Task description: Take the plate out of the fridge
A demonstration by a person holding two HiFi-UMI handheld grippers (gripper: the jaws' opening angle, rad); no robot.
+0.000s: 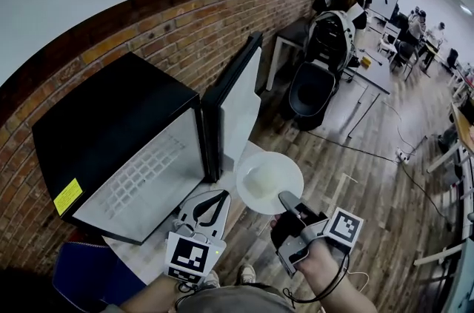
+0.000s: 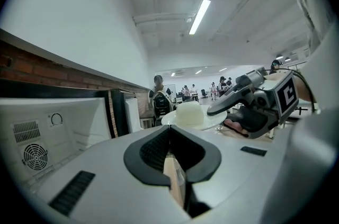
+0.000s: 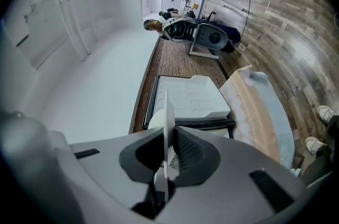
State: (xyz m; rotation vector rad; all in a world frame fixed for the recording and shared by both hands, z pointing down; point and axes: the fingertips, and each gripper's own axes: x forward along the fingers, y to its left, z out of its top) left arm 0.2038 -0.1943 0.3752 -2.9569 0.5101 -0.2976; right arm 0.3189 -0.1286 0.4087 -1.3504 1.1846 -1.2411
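Note:
A white plate with a pale lump on it hangs level in front of the black fridge, just below the open door. My right gripper is shut on the plate's near rim. In the right gripper view the plate stands edge-on between the pads. My left gripper rests low over the white table, its jaws together and holding nothing. The left gripper view shows the plate ahead, with the right gripper clamped on its rim.
A brick wall runs behind the fridge. A black chair with a backpack stands beyond the door, with desks and people farther back. Cables lie on the wooden floor. A blue object sits at lower left.

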